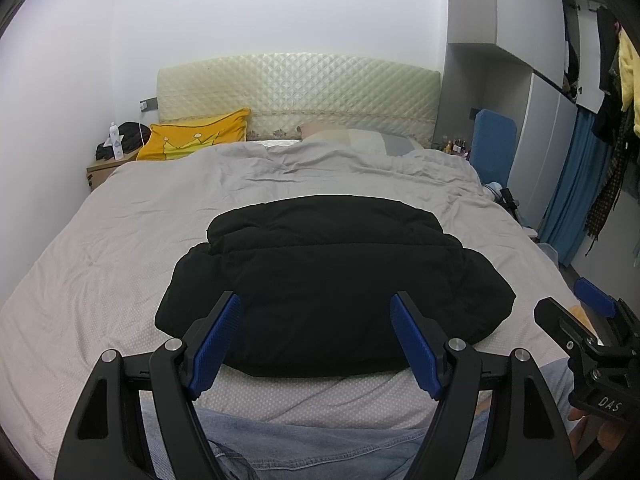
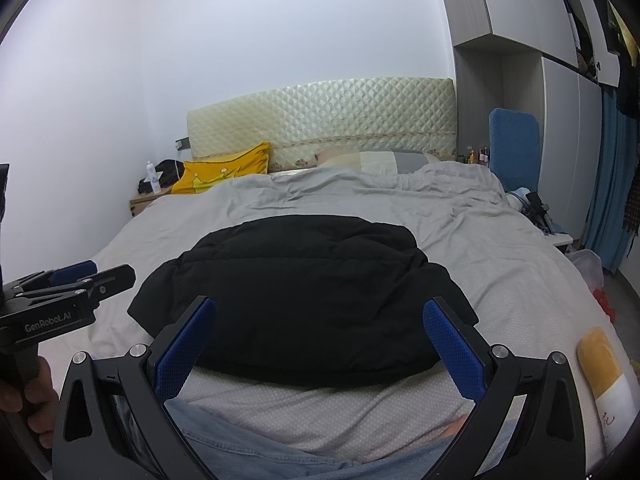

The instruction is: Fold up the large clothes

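Note:
A black padded jacket (image 1: 320, 280) lies folded into a compact bundle on the grey bed cover (image 1: 100, 260), near the foot of the bed. My left gripper (image 1: 316, 308) hovers just short of the jacket's near edge, jaws wide apart, nothing between the blue pads. From the right wrist view the same jacket (image 2: 304, 300) fills the middle, and my right gripper (image 2: 320, 316) stands open in front of it, holding nothing. The right gripper (image 1: 592, 304) shows at the far right of the left wrist view, and the left gripper (image 2: 80, 276) at the left edge of the right wrist view.
A yellow pillow (image 1: 196, 138) and a pale pillow (image 1: 360, 138) lie at the quilted headboard (image 1: 296, 88). A nightstand (image 1: 104, 168) with a bottle stands at the far left. A blue chair (image 2: 514, 148) and wardrobe (image 2: 560, 100) line the right side. Denim-clad legs (image 1: 320, 452) are just below the grippers.

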Demonstrator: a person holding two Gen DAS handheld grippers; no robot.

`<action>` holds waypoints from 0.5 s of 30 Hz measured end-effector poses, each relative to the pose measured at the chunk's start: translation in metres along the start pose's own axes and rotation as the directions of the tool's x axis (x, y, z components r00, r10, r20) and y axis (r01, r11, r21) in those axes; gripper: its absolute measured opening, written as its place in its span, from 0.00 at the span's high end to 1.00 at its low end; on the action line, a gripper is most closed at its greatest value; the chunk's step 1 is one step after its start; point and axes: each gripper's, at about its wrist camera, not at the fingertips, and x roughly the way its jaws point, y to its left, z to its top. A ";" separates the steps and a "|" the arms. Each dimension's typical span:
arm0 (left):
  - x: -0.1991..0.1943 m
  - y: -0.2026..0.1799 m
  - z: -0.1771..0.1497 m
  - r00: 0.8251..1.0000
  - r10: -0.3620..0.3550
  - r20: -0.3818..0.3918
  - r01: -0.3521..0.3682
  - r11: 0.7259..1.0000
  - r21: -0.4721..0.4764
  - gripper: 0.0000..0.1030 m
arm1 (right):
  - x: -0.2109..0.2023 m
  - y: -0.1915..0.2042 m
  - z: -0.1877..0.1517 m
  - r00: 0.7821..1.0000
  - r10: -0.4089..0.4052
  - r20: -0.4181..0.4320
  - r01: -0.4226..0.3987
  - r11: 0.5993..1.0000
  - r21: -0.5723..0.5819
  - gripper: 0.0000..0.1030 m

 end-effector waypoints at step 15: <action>0.002 -0.001 0.000 1.000 0.007 -0.006 -0.007 1.000 0.003 0.25 | 0.003 -0.002 0.000 1.000 -0.011 -0.001 0.011 1.000 -0.004 0.00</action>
